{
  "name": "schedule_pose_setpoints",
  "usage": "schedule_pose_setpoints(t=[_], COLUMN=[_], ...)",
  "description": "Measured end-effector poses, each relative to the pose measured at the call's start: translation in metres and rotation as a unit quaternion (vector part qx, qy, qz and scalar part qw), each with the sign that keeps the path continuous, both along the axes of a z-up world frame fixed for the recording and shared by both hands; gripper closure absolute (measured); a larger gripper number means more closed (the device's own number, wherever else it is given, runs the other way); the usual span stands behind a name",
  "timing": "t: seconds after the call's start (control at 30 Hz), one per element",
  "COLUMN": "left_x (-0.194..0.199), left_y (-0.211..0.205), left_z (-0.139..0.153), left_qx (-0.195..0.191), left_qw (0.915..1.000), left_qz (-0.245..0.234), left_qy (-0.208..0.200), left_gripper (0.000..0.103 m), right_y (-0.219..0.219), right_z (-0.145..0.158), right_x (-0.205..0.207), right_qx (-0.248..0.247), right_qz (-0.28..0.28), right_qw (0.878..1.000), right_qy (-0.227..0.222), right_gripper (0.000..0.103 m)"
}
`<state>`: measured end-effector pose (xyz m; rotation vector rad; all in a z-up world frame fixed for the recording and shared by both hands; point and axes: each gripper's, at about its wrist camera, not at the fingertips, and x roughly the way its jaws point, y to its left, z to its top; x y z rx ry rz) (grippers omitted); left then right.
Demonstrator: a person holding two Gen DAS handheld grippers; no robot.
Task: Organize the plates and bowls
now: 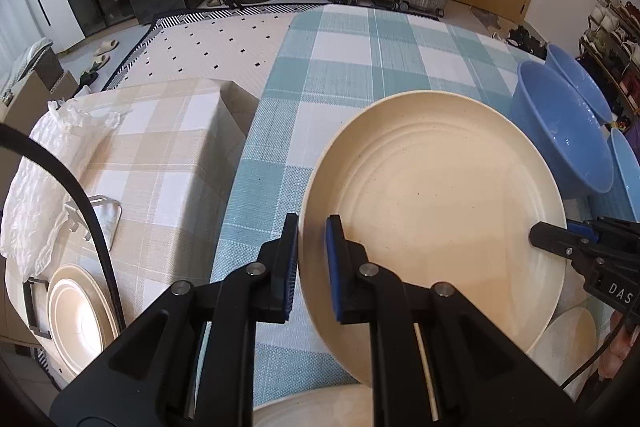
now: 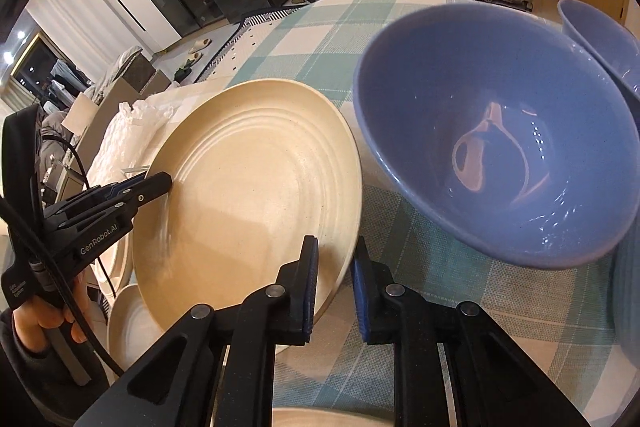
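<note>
Cream plate (image 1: 436, 223), tilted above the checked desk (image 1: 360, 67): my left gripper (image 1: 312, 267) straddles its left rim, my right gripper (image 2: 335, 291) its opposite rim; whether either is fully clamped I cannot tell. Blue bowls (image 2: 496, 131) sit just beside, unstacked. More plates (image 1: 76, 319) lie near the desk's left edge. In my judgement, sorting is mostly left.

Cream plate (image 2: 256, 183) tilted between both tools, right tool (image 2: 335, 291) straddling its rim, blue bowl (image 2: 496, 135) beside
</note>
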<state>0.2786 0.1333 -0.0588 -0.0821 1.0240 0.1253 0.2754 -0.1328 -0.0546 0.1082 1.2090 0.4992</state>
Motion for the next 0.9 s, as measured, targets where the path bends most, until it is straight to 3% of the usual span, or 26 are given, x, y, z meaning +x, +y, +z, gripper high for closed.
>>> schedule_pose_setpoints(t=[0.4,0.9], left_x=[-0.045,-0.101], left_y=[-0.017,-0.055], left_z=[0.035,0.045], left_qx=[0.016,0.019], left_qw=[0.9992,0.9986], left_qz=[0.003,-0.01], left_qy=[-0.035,-0.048], left_gripper=[0.093,0.093], right_y=[-0.011,-0.042], right_z=[0.031,0.051], right_x=[-0.029,-0.08], right_qx=[0.0,-0.004], right_qz=[0.005,-0.005], right_qw=[1.0,0.999], right_qy=[-0.029,-0.052], right_gripper=[0.087,0.087])
